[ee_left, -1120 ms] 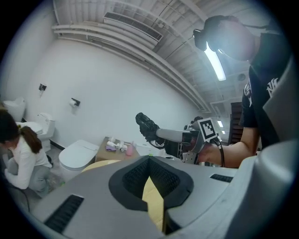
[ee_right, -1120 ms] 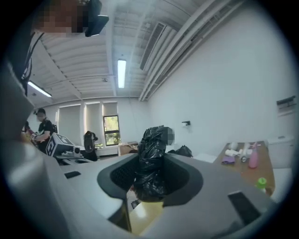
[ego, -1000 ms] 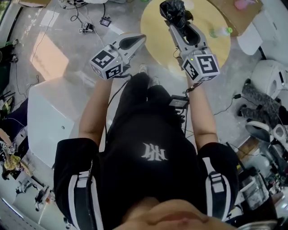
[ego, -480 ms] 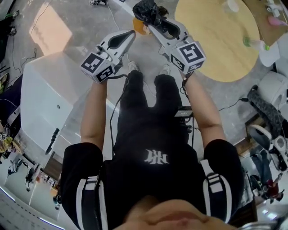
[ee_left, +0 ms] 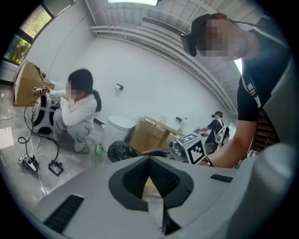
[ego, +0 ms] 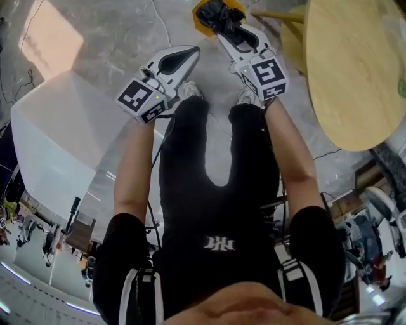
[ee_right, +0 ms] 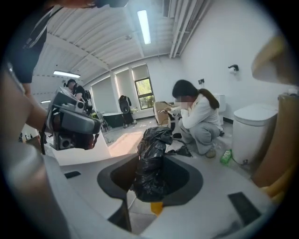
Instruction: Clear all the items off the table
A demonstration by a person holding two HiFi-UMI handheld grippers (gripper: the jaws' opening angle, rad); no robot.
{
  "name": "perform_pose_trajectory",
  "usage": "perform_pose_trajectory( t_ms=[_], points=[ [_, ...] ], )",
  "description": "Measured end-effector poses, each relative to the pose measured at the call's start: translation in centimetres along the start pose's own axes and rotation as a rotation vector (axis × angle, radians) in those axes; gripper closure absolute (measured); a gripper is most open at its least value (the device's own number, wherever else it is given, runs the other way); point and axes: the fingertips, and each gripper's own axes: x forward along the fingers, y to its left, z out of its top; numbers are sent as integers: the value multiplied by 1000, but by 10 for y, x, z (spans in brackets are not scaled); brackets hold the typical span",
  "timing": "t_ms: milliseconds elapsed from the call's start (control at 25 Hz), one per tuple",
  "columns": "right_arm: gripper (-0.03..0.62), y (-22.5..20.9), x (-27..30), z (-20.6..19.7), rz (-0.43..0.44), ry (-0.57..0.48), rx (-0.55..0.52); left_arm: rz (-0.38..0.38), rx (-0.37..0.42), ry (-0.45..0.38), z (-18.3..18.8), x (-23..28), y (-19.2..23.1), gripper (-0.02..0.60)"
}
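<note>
My right gripper [ego: 225,25] is shut on a crumpled black plastic bag [ego: 219,11], which bulges out of its jaws [ee_right: 150,161]. The bag hangs low over the floor, right above an orange object [ego: 200,15] that shows only in part; a bit of orange also peeks out under the bag [ee_right: 156,207]. My left gripper [ego: 192,52] stands just left of the right one, shut with nothing between its jaws [ee_left: 149,161]. From the left gripper view the black bag [ee_left: 122,151] and the right gripper's marker cube [ee_left: 192,147] show ahead.
The round wooden table [ego: 355,76] lies at the right, a white slab [ego: 51,139] at the left. A person [ee_right: 196,116] crouches on the floor beside a green bottle [ee_right: 226,156], a white bin [ee_right: 254,126] and cardboard boxes [ee_left: 149,133]. Cables [ee_left: 42,158] trail on the floor.
Both grippers have dropped low and swung away from the round table. The black bag has travelled with the right gripper from above the table to over the orange object on the floor.
</note>
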Motion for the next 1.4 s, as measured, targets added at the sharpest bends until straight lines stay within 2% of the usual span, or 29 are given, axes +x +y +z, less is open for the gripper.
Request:
perform_pose_trajectory(
  t_ms=[280,440,640,800,880,920,960,1080,1160,1280,1400],
  points=[
    [437,-37,59,-116,15,67,6,12,8,23,-86,42,64,569],
    [437,-53,91,-164,17,95,-2,15,14,57,-130,53,89,569],
    [437,-69,119,-203,8,157,-38,24,15,61,-160,59,111,569],
    [423,-68,131,-213,32,180,-27,44,7,54,-169,58,122,569],
    [392,-69,136,-217,35,193,-25,43,12,56,-167,58,122,569],
    [341,-70,138,-220,36,203,-16,43,17,57,-164,57,121,569],
    [307,-71,138,-221,36,211,-5,44,21,57,-160,56,119,569],
    [307,-70,129,-212,29,220,8,55,23,55,-139,46,108,569],
    [307,-62,113,-191,26,207,18,65,22,52,-118,36,97,569],
    [577,-36,71,-136,24,160,34,76,12,53,-78,18,68,569],
    [591,6,18,-56,63,88,65,66,9,40,-20,3,28,569]
  ],
)
